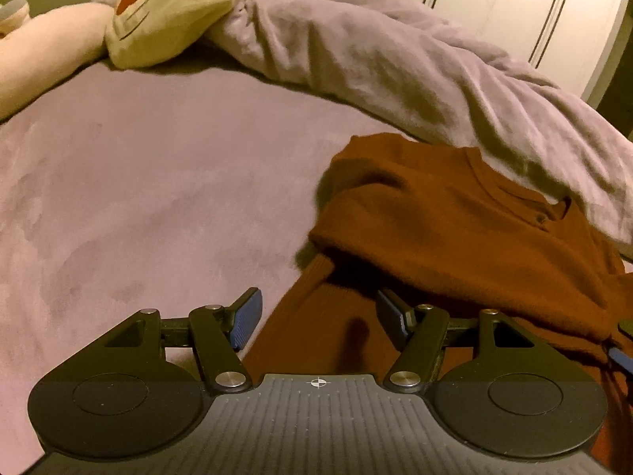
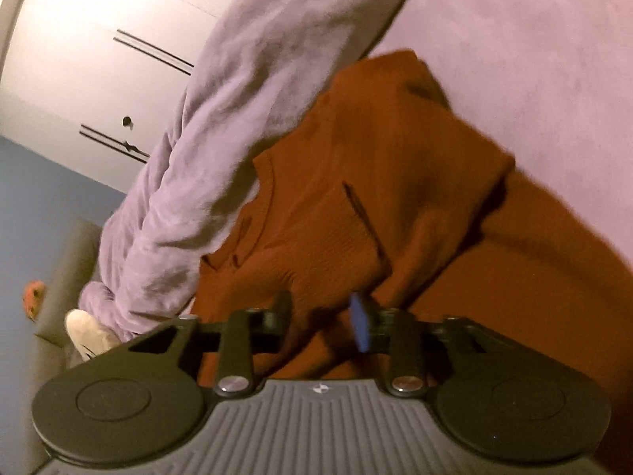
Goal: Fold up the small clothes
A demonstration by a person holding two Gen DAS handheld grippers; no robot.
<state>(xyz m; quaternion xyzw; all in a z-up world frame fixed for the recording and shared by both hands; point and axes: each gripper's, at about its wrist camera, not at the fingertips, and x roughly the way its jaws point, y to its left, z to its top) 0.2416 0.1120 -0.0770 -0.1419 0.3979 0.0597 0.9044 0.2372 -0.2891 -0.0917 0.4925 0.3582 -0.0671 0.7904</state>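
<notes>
Rust sweater (image 1: 455, 229), centre-right on the bed (image 1: 138, 198), one side folded inward to narrow it; left gripper (image 1: 316, 318) fingers spread above its hem, right gripper (image 2: 322, 318) fingers parted, pinching nothing.

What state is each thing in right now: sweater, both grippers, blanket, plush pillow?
Rust sweater: on the bed, partly folded, sleeve doubled over the body, collar visible.
Left gripper: open, above the sweater's lower part, gripping nothing.
Right gripper: part open, knit between its fingers; whether the pads press it is unclear.
Purple blanket: bunched along the far side of the sweater.
Plush pillow: lying on the bed, face up.
</notes>
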